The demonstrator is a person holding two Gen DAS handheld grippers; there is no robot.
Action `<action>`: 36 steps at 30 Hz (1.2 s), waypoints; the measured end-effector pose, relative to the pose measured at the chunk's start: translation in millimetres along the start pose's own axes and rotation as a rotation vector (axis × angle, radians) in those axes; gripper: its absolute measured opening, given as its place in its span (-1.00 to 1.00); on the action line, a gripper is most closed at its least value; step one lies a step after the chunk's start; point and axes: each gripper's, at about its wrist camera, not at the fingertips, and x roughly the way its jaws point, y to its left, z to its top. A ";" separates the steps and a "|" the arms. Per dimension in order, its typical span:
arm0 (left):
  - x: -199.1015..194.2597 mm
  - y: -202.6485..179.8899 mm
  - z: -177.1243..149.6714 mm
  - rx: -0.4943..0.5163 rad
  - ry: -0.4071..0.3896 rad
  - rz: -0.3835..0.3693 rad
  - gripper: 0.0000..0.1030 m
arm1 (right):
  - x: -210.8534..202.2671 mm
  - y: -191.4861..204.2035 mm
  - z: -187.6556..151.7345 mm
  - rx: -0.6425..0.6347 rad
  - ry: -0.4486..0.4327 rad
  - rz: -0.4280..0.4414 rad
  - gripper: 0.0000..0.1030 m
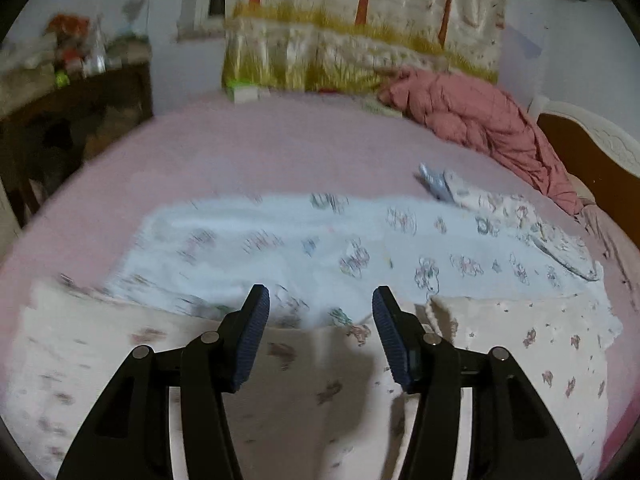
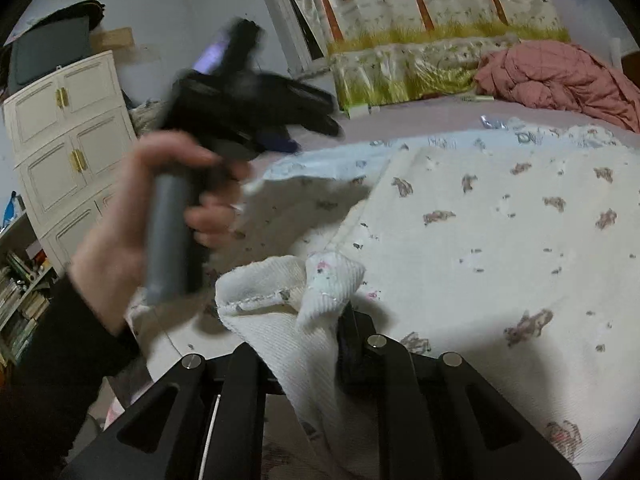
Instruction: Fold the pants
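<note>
On the bed (image 1: 280, 152), right gripper (image 2: 320, 312) pinches the pants (image 2: 480, 240) corner, left gripper (image 1: 320, 312) half-open and empty; corner could slip mid-fold if tugged

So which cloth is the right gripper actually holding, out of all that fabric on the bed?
Start at the pink bed, where printed cloth lies spread out. At its near edge, the right gripper is shut on a bunched ribbed corner of the cream pants. Unlike the flat pale blue sheet farther back, this piece is lifted and crumpled, with a stitched hem showing.
</note>
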 end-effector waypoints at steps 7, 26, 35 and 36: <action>-70.7 -28.4 -29.4 0.096 -0.105 -0.035 0.03 | -27.9 4.8 -11.4 -0.039 -0.001 0.028 -0.10; -54.8 -75.8 -155.9 0.014 0.032 -0.043 -0.30 | -156.2 -114.0 -47.0 0.056 -0.173 -0.443 -0.57; -74.1 -80.7 -186.1 0.061 -0.062 0.028 -0.29 | -133.6 -101.7 -82.4 -0.092 -0.182 -0.582 -0.58; -74.6 -79.8 -185.9 0.062 -0.062 0.025 -0.29 | -139.2 -107.5 -79.6 -0.047 -0.182 -0.534 -0.58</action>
